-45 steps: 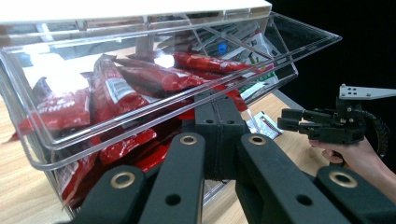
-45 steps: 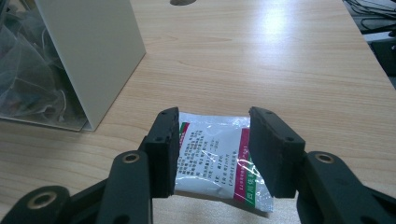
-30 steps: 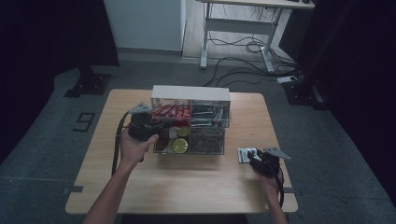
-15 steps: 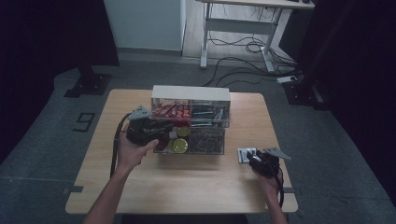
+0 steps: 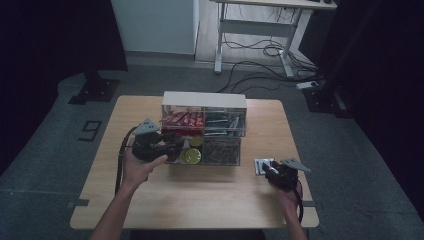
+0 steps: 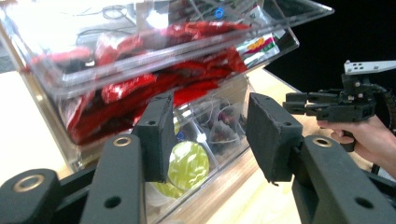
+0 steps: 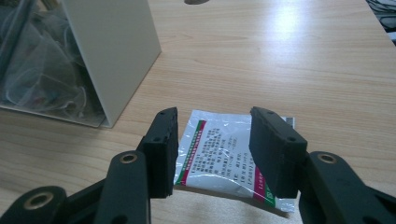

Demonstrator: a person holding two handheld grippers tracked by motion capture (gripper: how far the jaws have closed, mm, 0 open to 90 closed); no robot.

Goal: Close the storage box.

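Observation:
A clear compartment box (image 5: 204, 102) stands mid-table with red packets (image 5: 182, 119), yellow-green capsules (image 5: 190, 156) and tea bags (image 5: 220, 150) inside. My left gripper (image 5: 170, 147) is at the box's left front corner. Its jaws have just been opening and stand open (image 6: 211, 100) with nothing pressed between the pads; behind them I see red packets (image 6: 140, 88) and a green capsule (image 6: 187, 163). At the right, my right gripper (image 5: 272, 172) is open (image 7: 215, 114) low over a white sachet (image 7: 219, 154) that lies flat on the wood. Its pads do not touch the sachet.
The box's white side wall (image 7: 112, 51) rises just left of the sachet. Bare wooden tabletop (image 5: 200, 200) runs along the front. Beyond the table are a desk frame with cables (image 5: 260, 45) and a dark stand (image 5: 95, 85) on the grey floor.
The left gripper has shifted slightly against the box's left side and its jaws look wider apart. The right hand and the sachet have not moved.

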